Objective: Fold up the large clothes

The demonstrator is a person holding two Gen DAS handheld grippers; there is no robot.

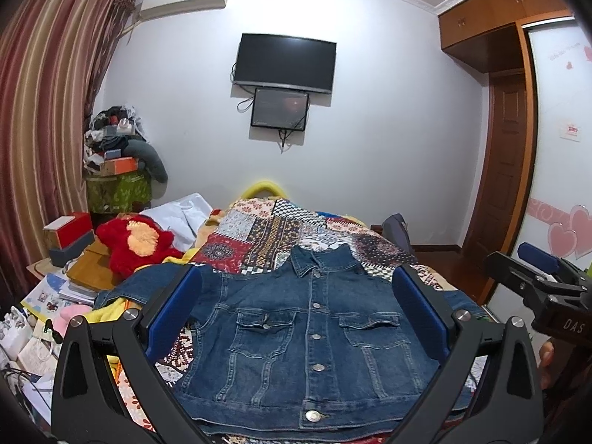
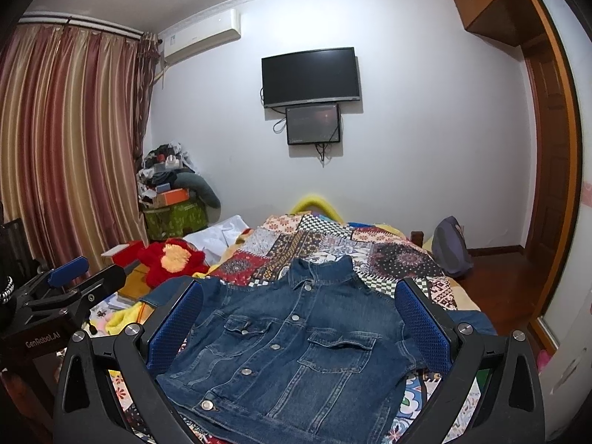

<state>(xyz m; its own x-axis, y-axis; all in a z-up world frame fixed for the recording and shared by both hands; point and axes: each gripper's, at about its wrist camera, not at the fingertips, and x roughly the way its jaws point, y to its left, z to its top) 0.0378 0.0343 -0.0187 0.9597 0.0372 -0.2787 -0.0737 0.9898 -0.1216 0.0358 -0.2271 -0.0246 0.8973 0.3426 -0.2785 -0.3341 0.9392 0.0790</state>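
**Denim jacket laid flat on the bed, both tools spread wide above it**

The jacket [image 1: 314, 336] lies front-up and buttoned on the bed [image 1: 273, 229], spread over a patchwork quilt [image 2: 399, 259]. Its collar points toward the far wall and its hem is nearest the cameras. Two chest pockets show on either side of the button row. One short sleeve reaches out toward the clutter on the left; the other lies at the right edge of the bed.

The left tool [image 1: 296, 307] hangs over the jacket with its blue pads [image 1: 174, 310] far apart and nothing between them. The right tool [image 2: 299, 318] hangs the same way, its jaws wide and empty, the jacket seen between its pads [image 2: 425, 325]. Whether either touches the cloth cannot be told. Each tool appears at the edge of the other's view, so they sit side by side near the hem.

A red plush toy [image 1: 137, 244] lies beside the jacket on the left, close to its sleeve. Books and boxes crowd the space left of the bed. A television [image 1: 286, 63] hangs on the far wall with a smaller screen [image 1: 280, 107] just beneath it. Striped curtains [image 2: 66, 140] cover the left side.
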